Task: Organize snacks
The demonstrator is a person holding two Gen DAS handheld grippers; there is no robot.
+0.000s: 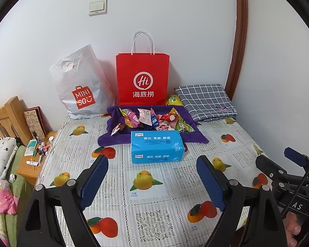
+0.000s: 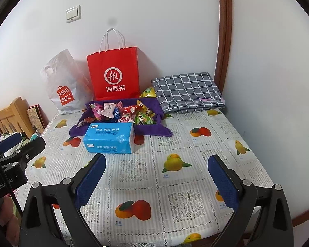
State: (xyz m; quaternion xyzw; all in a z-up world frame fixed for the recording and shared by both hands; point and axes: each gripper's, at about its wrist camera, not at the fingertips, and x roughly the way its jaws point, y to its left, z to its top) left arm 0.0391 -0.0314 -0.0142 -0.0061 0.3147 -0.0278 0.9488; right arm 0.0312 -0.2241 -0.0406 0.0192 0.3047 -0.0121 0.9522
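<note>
Currently, the left gripper (image 1: 152,164) hovers above the fruit-print tablecloth (image 1: 150,205) with both blue pads spread wide and nothing between them. The right gripper (image 2: 156,164) is likewise released, empty, and held just beside the left one on its right.

Directly ahead of the left gripper lies a blue tissue pack (image 1: 157,146); from the right gripper it sits ahead and to the left. Immediately beyond the pack, the snacks (image 1: 154,120) are heaped in wrapped pieces on a purple cloth (image 1: 113,139). Behind the cloth, a red paper bag (image 1: 142,78) stands upright against the wall, with a white plastic bag (image 1: 80,86) to its left. A folded checked cloth (image 2: 187,91) lies ahead of the right gripper, right of the snacks.
</note>
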